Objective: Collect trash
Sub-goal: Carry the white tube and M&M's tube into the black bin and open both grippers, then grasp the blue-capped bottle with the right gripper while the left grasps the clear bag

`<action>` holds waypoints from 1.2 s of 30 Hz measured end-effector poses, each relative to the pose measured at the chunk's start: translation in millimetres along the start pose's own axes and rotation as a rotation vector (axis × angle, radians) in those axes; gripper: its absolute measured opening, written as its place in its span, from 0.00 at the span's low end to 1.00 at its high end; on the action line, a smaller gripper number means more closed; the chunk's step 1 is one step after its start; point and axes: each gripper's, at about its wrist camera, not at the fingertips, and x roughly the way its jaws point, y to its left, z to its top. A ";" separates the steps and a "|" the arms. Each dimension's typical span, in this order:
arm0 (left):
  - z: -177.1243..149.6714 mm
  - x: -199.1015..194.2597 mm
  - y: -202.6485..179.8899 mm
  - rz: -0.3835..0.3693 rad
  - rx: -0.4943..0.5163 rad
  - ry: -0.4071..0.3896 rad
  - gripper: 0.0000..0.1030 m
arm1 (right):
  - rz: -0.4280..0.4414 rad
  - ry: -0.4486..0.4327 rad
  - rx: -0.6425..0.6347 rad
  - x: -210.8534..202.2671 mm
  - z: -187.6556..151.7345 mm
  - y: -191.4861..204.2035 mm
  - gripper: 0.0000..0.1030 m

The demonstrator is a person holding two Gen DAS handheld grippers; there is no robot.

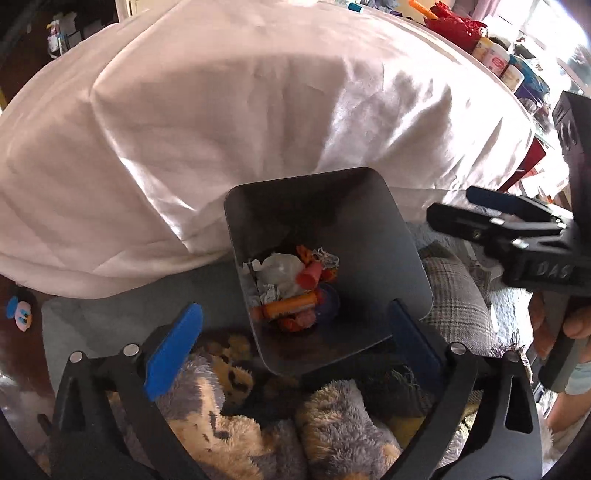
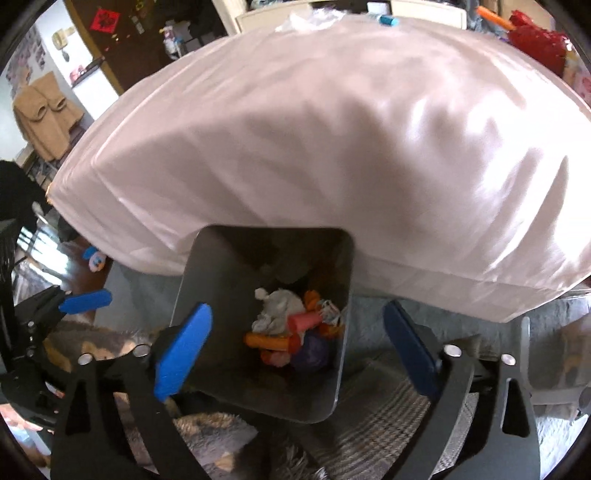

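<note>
A grey square bin [image 1: 406, 266] [image 2: 207, 280] stands on the floor against a white-draped surface. Inside lie a crumpled white tissue [image 1: 280, 269] [image 2: 277, 310], a pink-red cylinder [image 1: 308, 278] [image 2: 304, 321], an orange tube [image 1: 286, 306] [image 2: 267, 341] and other scraps. My left gripper [image 1: 295, 314] hangs over the bin, open, with nothing between its blue pads. My right gripper [image 2: 297, 314] is also above the bin, open and holding nothing. The right gripper [image 1: 454, 208] shows at the right of the left wrist view, and a left blue finger [image 2: 85, 301] shows at the left of the right wrist view.
A white cloth-covered surface [image 1: 258, 110] [image 2: 332, 147] fills the space behind the bin. Plush toys [image 1: 221, 387] lie in front of the bin and a plaid cushion [image 1: 454, 295] lies beside it. A person's hand [image 1: 576, 325] grips the right tool. Jars and red items [image 1: 458, 22] sit far back.
</note>
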 end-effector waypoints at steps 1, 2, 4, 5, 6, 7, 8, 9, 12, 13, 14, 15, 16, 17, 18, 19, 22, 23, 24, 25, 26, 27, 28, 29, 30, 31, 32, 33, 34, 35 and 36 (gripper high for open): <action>0.4 0.1 -1.4 0.003 0.006 0.004 0.92 | -0.004 -0.017 0.002 -1.9 0.5 -1.5 0.96; 0.3 -0.1 -2.4 0.004 0.010 0.005 0.92 | -0.001 -0.022 0.006 -5.0 1.7 -2.8 0.96; 1.3 -3.6 -4.4 -0.002 0.013 -0.001 0.92 | 0.003 -0.031 0.011 -9.7 4.8 -4.0 0.96; 2.2 -7.4 -4.2 -0.011 0.010 -0.011 0.92 | 0.003 -0.038 0.013 -12.7 6.9 -3.6 0.96; 2.9 -11.2 -3.7 -0.022 0.006 -0.019 0.92 | 0.002 -0.048 0.014 -17.0 9.6 -5.2 0.97; 5.1 -18.3 -2.6 -0.041 0.000 -0.031 0.92 | 0.001 -0.058 0.011 -21.1 12.5 -6.2 0.96; 6.8 -23.1 -1.6 -0.052 -0.006 -0.041 0.92 | -0.001 -0.073 0.005 -27.1 16.7 -7.2 0.96; 8.5 -28.9 -0.6 -0.061 -0.011 -0.052 0.92 | -0.005 -0.084 0.002 -30.2 19.0 -7.1 0.96; 19.6 -45.3 5.3 -0.047 -0.028 -0.087 0.92 | -0.018 -0.126 -0.009 -44.1 32.2 -10.8 0.96; 24.0 -50.0 7.6 -0.036 -0.036 -0.097 0.92 | -0.023 -0.139 -0.012 -48.0 37.1 -12.5 0.96; 30.6 -55.3 10.6 -0.035 -0.045 -0.109 0.92 | -0.029 -0.153 -0.013 -52.3 43.8 -14.8 0.96; 36.4 -58.3 12.9 -0.042 -0.049 -0.114 0.92 | -0.033 -0.160 -0.012 -54.5 48.2 -16.7 0.97; 41.2 -59.6 14.5 -0.049 -0.051 -0.115 0.92 | -0.038 -0.168 -0.010 -57.3 54.1 -19.2 0.96; 49.5 -61.9 17.4 -0.054 -0.050 -0.115 0.92 | -0.045 -0.177 -0.005 -59.8 61.8 -22.7 0.97; 55.9 -63.6 18.9 -0.053 -0.047 -0.117 0.92 | -0.050 -0.186 -0.002 -61.2 68.0 -25.0 0.97; 62.0 -64.9 20.2 -0.045 -0.039 -0.121 0.92 | -0.053 -0.193 -0.001 -61.8 72.3 -25.7 0.97; 88.4 -69.5 19.9 -0.004 0.003 -0.151 0.92 | -0.077 -0.236 -0.006 -66.0 93.1 -32.2 0.97; 95.3 -69.3 20.0 -0.008 0.009 -0.163 0.92 | -0.096 -0.267 -0.020 -67.1 102.0 -33.9 0.96; 103.9 -70.5 20.4 -0.026 0.015 -0.182 0.92 | -0.115 -0.289 -0.032 -67.4 108.1 -34.6 0.97; 111.7 -71.1 21.0 -0.044 0.017 -0.201 0.92 | -0.142 -0.308 -0.042 -67.0 115.8 -35.6 0.96; 121.3 -71.5 21.2 -0.059 0.015 -0.222 0.92 | -0.170 -0.320 -0.044 -64.5 126.9 -38.4 0.97; 131.4 -70.7 21.1 -0.058 0.013 -0.240 0.92 | -0.169 -0.327 -0.039 -62.4 136.2 -41.4 0.97; 137.5 -69.7 21.3 -0.049 0.015 -0.248 0.92 | -0.161 -0.328 -0.029 -60.1 145.0 -44.9 0.96; 147.4 -67.2 20.5 -0.020 0.026 -0.257 0.92 | -0.152 -0.326 -0.016 -57.4 154.7 -48.9 0.96; 156.2 -65.0 19.0 0.014 0.036 -0.267 0.92 | -0.148 -0.325 -0.004 -53.9 163.8 -53.0 0.96; 164.6 -62.9 19.0 0.037 0.036 -0.276 0.92 | -0.148 -0.324 0.003 -49.9 174.3 -57.8 0.96; 175.3 -59.8 20.0 0.038 0.036 -0.285 0.92 | -0.155 -0.321 0.011 -44.0 188.3 -63.2 0.96; 183.2 -57.5 20.4 0.029 0.041 -0.287 0.92 | -0.155 -0.317 0.012 -41.6 195.9 -66.2 0.97; 192.0 -54.5 20.9 0.021 0.048 -0.286 0.92 | -0.150 -0.308 0.008 -36.3 208.3 -70.3 0.97; 203.2 -50.5 21.4 0.013 0.059 -0.284 0.92 | -0.148 -0.300 0.000 -31.7 219.5 -73.2 0.96; 214.0 -46.1 21.0 0.019 0.075 -0.280 0.92 | -0.166 -0.295 -0.012 -25.0 236.5 -77.7 0.97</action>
